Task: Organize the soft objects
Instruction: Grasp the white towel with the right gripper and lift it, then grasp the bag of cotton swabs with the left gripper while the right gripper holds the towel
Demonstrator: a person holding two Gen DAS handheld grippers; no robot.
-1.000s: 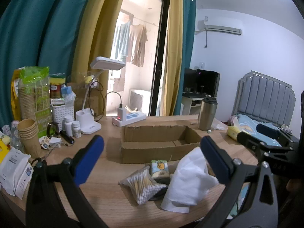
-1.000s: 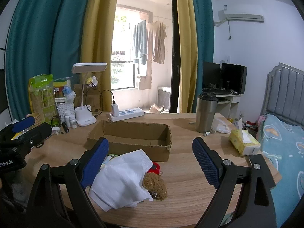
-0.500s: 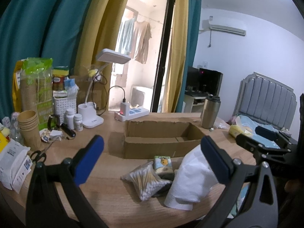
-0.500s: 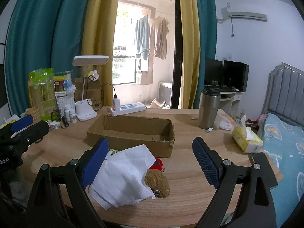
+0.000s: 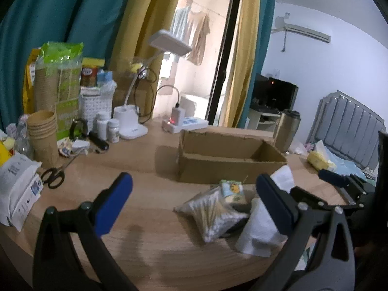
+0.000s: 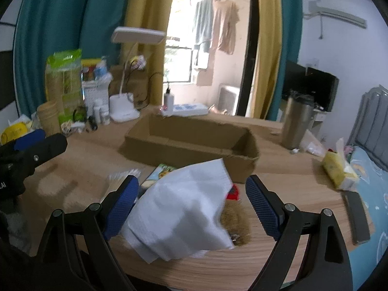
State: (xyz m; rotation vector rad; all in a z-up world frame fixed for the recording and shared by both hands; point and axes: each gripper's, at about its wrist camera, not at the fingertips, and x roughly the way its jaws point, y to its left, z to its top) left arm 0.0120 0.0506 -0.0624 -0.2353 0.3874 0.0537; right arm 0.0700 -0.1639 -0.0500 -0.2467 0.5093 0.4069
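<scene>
A crumpled white cloth point(image 6: 184, 208) lies on the wooden table in front of an open cardboard box point(image 6: 194, 143). A brown plush toy point(image 6: 236, 225) and something red point(image 6: 233, 192) peek out beside the cloth. My right gripper point(image 6: 192, 206) is open, its blue pads either side of the cloth, just above it. In the left wrist view the cloth point(image 5: 262, 228) sits at the right, beside a bag of cotton swabs point(image 5: 213, 211) and a small cartoon-printed pack point(image 5: 231, 190). My left gripper point(image 5: 194, 203) is open over the table, with nothing between its fingers.
Desk lamp point(image 5: 131, 126), power strip point(image 5: 184, 123), paper cups point(image 5: 42, 133), pill bottles point(image 5: 108, 128), scissors point(image 5: 54, 174) and white packets point(image 5: 17, 189) crowd the left side. A steel tumbler point(image 6: 297, 118) and yellow tissue pack point(image 6: 339, 172) stand right. A bed lies beyond the table's right edge.
Both grippers have moved forward and lower toward the pile. The cloth now looms larger between the right gripper's pads. Both stay open.
</scene>
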